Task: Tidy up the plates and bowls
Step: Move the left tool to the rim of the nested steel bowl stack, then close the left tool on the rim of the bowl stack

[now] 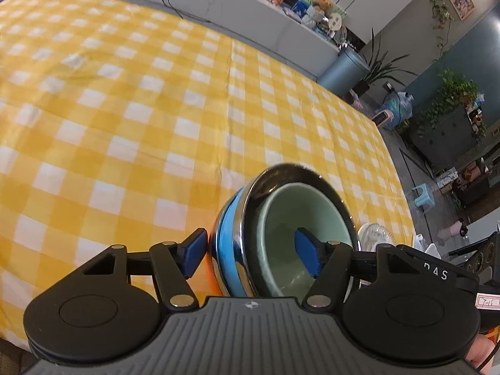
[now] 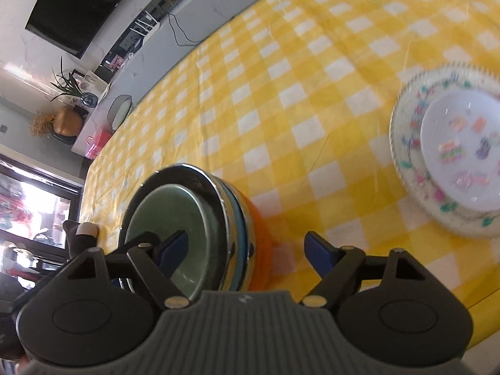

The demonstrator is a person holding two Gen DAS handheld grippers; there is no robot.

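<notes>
Around bowl stack (image 1: 281,228), left gripper (image 1: 251,254) and right gripper (image 2: 247,253) straddled opposite rims, jaws wide, pads not pressing, nothing gripped; plates (image 2: 450,153) sat well apart.

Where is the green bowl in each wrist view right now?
Left wrist view: green bowl lower centre-right, nested inside the steel bowl, the right blue finger inside it.
Right wrist view: green bowl lower left, nested the same way.
Shared landmark: the yellow checked tablecloth under the stack.
</notes>
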